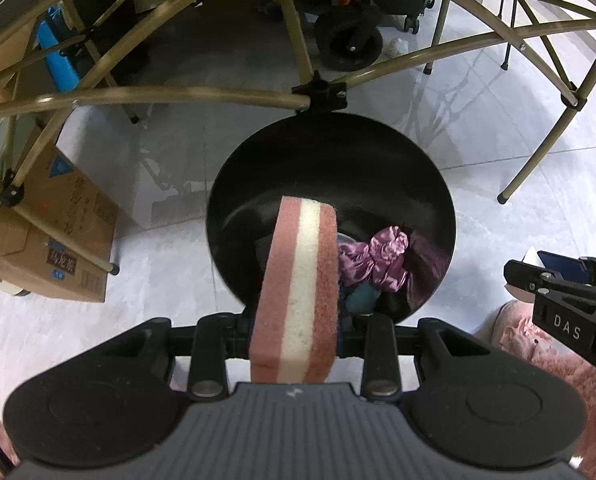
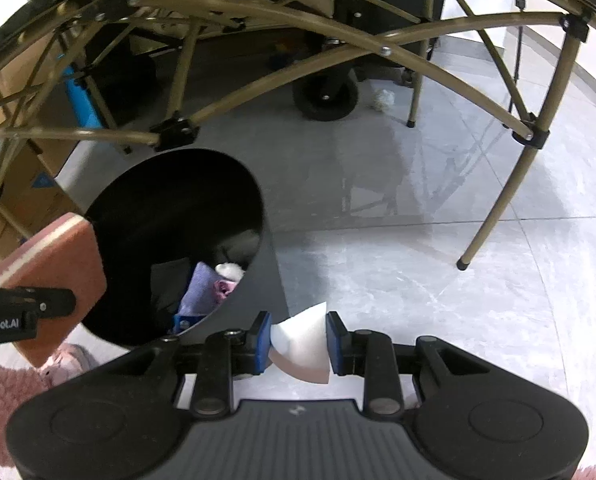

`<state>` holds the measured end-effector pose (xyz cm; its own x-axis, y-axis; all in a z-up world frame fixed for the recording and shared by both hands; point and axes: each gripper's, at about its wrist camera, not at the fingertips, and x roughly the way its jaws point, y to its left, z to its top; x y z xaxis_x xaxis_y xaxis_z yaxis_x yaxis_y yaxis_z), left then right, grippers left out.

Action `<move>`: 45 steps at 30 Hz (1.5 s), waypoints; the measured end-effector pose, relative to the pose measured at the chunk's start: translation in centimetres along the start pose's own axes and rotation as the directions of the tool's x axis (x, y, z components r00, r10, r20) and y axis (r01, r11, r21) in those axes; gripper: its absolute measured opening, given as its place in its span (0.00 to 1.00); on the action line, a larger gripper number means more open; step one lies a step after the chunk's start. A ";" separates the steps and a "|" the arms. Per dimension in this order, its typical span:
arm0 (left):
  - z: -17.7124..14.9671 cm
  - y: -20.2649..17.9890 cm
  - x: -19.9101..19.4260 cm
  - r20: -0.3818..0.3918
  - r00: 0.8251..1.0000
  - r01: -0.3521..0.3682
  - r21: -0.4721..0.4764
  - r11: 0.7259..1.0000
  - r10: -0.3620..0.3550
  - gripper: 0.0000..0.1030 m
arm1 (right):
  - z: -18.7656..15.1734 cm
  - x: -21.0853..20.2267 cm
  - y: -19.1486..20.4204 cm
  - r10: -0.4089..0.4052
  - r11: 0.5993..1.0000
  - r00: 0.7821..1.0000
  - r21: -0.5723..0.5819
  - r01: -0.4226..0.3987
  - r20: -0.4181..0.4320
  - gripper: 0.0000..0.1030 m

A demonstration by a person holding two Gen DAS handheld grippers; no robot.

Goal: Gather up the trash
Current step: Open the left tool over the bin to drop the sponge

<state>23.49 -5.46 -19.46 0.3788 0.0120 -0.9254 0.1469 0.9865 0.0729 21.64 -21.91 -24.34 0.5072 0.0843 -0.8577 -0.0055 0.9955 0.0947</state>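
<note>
My left gripper (image 1: 298,320) is shut on a pink and white layered sponge (image 1: 298,292) and holds it above the near rim of a black round trash bin (image 1: 330,152). Inside the bin lie a crumpled purple wrapper (image 1: 378,260) and other trash. In the right wrist view the bin (image 2: 169,200) stands to the left, with the sponge (image 2: 53,280) over its left rim. My right gripper (image 2: 298,340) is shut on a folded white paper piece (image 2: 302,344), just right of the bin above the floor. The right gripper also shows in the left wrist view (image 1: 570,300).
A folding table's tan metal frame (image 1: 177,96) arches over the bin. Cardboard boxes (image 1: 57,240) stand at the left. A black wheeled cart (image 1: 350,40) and a crumpled white scrap (image 2: 382,98) lie beyond. A pink fluffy rug (image 1: 558,360) lies near me.
</note>
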 end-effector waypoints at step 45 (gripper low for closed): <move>5.8 -2.3 4.5 -0.079 0.997 0.011 -0.096 0.995 -0.019 1.00 | 2.2 0.2 -2.9 -0.093 0.992 0.993 0.097 0.086 0.070 0.27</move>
<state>30.10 -8.67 -21.63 0.3028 0.0064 -0.9530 0.0632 0.9976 0.0267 23.66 -24.92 -23.66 0.5648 -0.0120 -0.8252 0.1218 0.9902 0.0689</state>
